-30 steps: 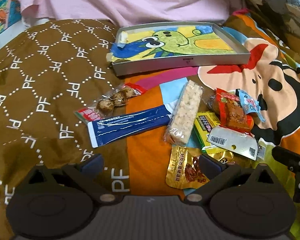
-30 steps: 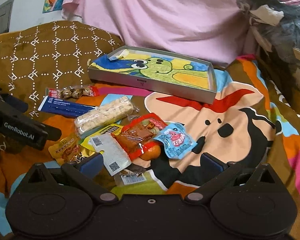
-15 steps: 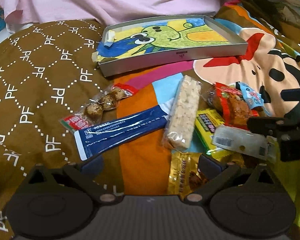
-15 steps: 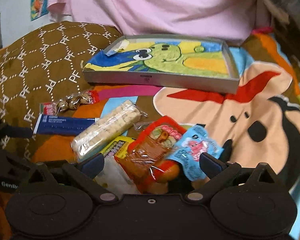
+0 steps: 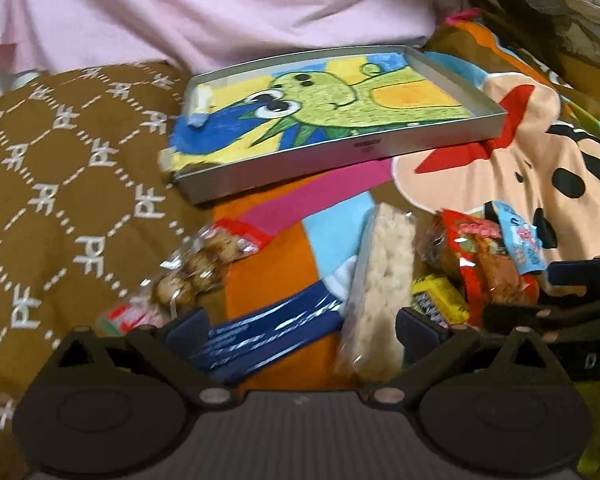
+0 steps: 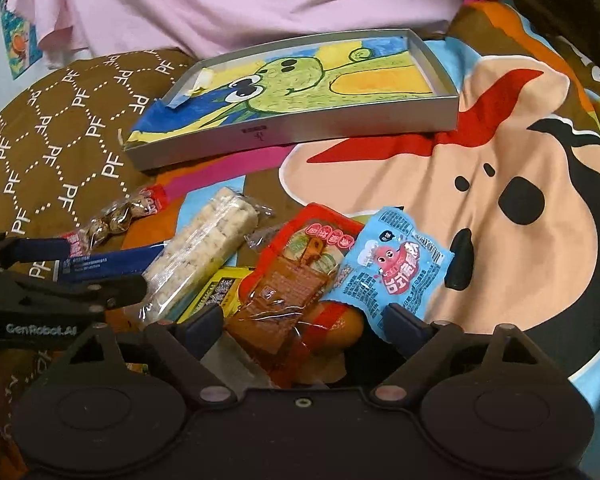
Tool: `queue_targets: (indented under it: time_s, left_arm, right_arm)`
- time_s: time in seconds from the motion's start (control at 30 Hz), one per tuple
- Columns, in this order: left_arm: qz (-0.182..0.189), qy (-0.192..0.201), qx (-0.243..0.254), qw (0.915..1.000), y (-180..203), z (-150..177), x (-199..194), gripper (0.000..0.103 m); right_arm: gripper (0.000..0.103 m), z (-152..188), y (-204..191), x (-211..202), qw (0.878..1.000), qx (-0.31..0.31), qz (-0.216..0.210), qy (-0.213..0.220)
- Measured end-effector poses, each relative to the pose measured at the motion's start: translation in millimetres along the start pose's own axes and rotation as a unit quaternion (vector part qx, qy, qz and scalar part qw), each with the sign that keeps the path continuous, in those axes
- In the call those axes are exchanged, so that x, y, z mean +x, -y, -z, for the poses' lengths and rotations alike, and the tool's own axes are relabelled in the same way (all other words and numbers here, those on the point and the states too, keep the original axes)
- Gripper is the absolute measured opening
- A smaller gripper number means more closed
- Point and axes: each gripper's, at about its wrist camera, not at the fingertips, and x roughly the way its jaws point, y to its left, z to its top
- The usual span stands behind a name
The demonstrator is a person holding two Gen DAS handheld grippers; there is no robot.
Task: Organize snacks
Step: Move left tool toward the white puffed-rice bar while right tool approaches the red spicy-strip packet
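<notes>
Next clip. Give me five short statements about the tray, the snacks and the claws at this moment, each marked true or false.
1. The tray holds no snacks. True.
2. The rice bar lies inside the tray. False: it lies on the blanket.
3. The right claw, just closing, straddles the red packet. True.
4. The blue stick pack lies right of the rice bar in the left view. False: left of it.
5. The left claw is shut. False: open.

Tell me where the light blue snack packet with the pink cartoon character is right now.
In the right wrist view the light blue packet lies on the cartoon blanket, right of centre, its left edge overlapping the red snack pack, just ahead of the right gripper.
</notes>
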Motion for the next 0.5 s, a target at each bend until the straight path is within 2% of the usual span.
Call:
queue_targets:
  time_s: [0.23,0.5]
  left_arm:
    - [0.022,-0.008,0.02,0.9995,9,-6,15,0.087]
    - [0.05,-0.007,0.032,0.9982,14,-5,16,0.071]
  right_arm:
    - [0.085,4,-9,-2,1.0,-0.012,0.009,0.009]
    - [0.074,7,-8,-6,1.0,-0.023,0.005,0.013]
